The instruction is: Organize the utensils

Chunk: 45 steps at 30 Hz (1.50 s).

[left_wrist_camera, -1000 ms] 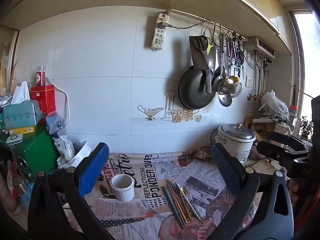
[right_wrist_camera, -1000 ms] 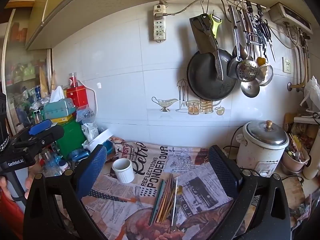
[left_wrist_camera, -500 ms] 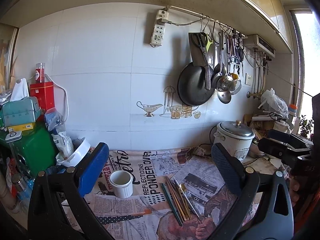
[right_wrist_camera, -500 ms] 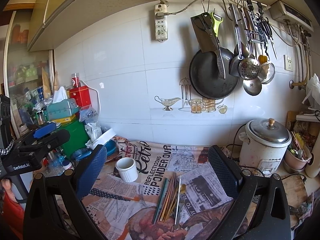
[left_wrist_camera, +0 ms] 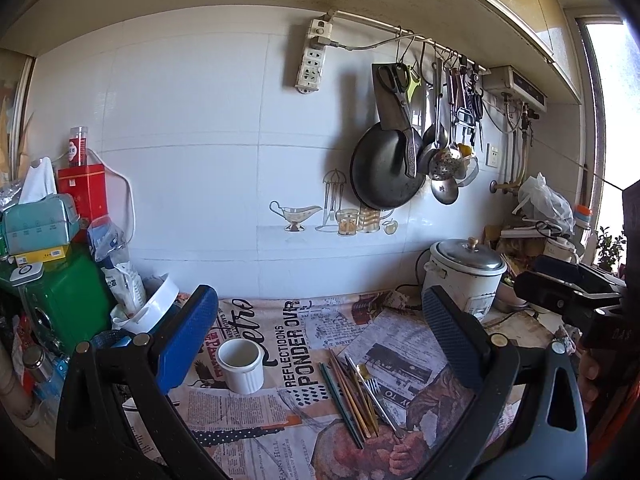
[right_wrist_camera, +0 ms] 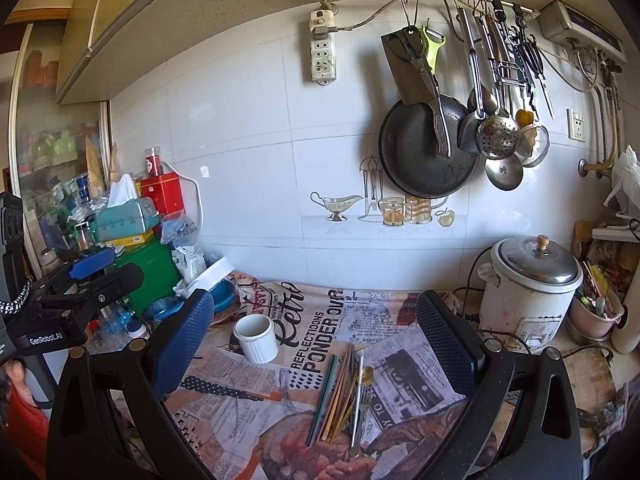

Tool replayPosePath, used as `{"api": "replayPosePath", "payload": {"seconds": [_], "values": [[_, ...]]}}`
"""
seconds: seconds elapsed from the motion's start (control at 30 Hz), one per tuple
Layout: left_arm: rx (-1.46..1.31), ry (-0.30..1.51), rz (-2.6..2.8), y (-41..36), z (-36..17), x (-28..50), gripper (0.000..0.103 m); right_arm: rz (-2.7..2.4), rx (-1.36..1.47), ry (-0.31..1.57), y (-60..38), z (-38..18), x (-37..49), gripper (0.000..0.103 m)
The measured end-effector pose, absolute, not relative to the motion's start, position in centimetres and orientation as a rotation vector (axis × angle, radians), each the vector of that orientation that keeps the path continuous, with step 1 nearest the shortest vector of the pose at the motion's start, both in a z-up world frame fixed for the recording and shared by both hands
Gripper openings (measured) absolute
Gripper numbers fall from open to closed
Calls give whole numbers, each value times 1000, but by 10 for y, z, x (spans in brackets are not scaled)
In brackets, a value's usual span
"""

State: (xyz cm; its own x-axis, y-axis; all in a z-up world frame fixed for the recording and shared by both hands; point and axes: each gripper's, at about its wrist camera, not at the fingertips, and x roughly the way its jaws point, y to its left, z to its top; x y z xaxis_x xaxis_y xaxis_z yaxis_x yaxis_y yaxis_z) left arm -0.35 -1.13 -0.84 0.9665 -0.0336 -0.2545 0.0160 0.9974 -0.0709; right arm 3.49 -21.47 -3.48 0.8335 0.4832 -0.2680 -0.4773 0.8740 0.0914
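A bundle of chopsticks (left_wrist_camera: 350, 394) with a fork (left_wrist_camera: 380, 398) lies on the newspaper-print cloth (left_wrist_camera: 288, 332), right of a white ribbed cup (left_wrist_camera: 241, 365). My left gripper (left_wrist_camera: 320, 344) is open and empty, held above and in front of them. In the right wrist view the chopsticks (right_wrist_camera: 334, 396), fork (right_wrist_camera: 359, 408) and cup (right_wrist_camera: 256, 338) lie below my right gripper (right_wrist_camera: 316, 340), also open and empty. The left gripper also shows at the left edge (right_wrist_camera: 92, 276), and the right gripper at the right edge of the left wrist view (left_wrist_camera: 568, 284).
A rice cooker (right_wrist_camera: 532, 284) stands at the back right. A green tin (left_wrist_camera: 60, 296), tissue box (left_wrist_camera: 38, 222), red tin (left_wrist_camera: 82, 188) and white bowl (left_wrist_camera: 154, 304) crowd the left. A pan (right_wrist_camera: 428, 152) and ladles (right_wrist_camera: 498, 136) hang on the tiled wall.
Both grippers have drawn back and risen slightly, so the cup and utensils sit a little lower and smaller in view. Both jaws stay open.
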Motion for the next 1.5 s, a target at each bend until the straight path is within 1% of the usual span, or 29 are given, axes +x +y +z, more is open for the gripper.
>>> {"api": "replayPosePath", "payload": {"seconds": [1.13, 1.5], "values": [[-55, 252, -53, -16, -6, -7, 103, 510, 33, 287, -220, -32, 29, 101], [-58, 281, -48, -15, -16, 10, 103, 499, 35, 319, -221, -38, 44, 101]]}}
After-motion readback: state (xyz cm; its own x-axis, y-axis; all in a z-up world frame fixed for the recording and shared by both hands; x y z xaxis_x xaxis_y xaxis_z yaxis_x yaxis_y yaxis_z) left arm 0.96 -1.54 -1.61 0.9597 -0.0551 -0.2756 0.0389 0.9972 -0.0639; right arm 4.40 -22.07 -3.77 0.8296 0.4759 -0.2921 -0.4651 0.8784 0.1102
